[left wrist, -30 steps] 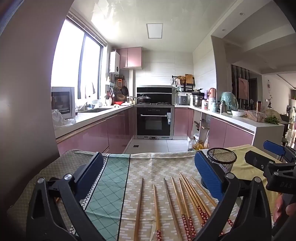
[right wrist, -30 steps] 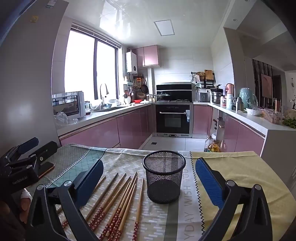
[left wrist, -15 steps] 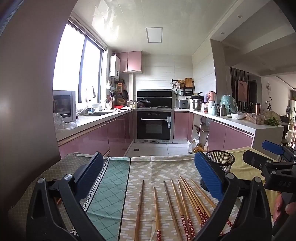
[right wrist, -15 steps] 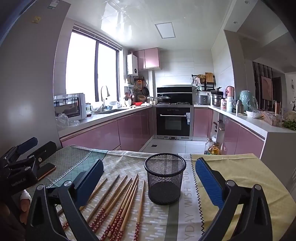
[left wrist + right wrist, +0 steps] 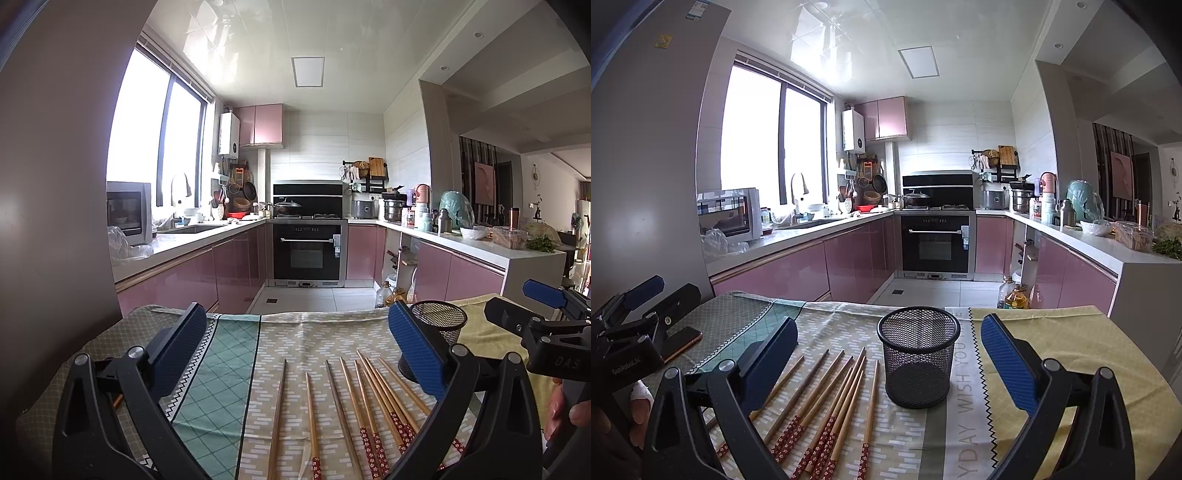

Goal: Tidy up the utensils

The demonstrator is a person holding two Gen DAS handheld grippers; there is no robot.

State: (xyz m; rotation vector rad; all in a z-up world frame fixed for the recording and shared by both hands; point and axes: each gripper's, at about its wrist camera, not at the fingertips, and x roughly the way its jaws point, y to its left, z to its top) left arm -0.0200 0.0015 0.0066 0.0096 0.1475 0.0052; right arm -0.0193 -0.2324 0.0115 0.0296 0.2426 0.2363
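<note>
Lying loose: chopsticks (image 5: pixel 827 402) below spread right gripper (image 5: pixel 886 350) fingers.

Patterned tablecloth (image 5: pixel 1071 343), phone (image 5: pixel 681 341) on it; oven (image 5: pixel 936 243) beyond.

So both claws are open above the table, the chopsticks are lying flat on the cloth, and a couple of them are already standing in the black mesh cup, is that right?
Not quite: the black mesh cup is empty, as the right wrist view shows through its mesh. The rest holds: the chopsticks all lie flat on the cloth, and the left claw and right claw are both open.
</note>
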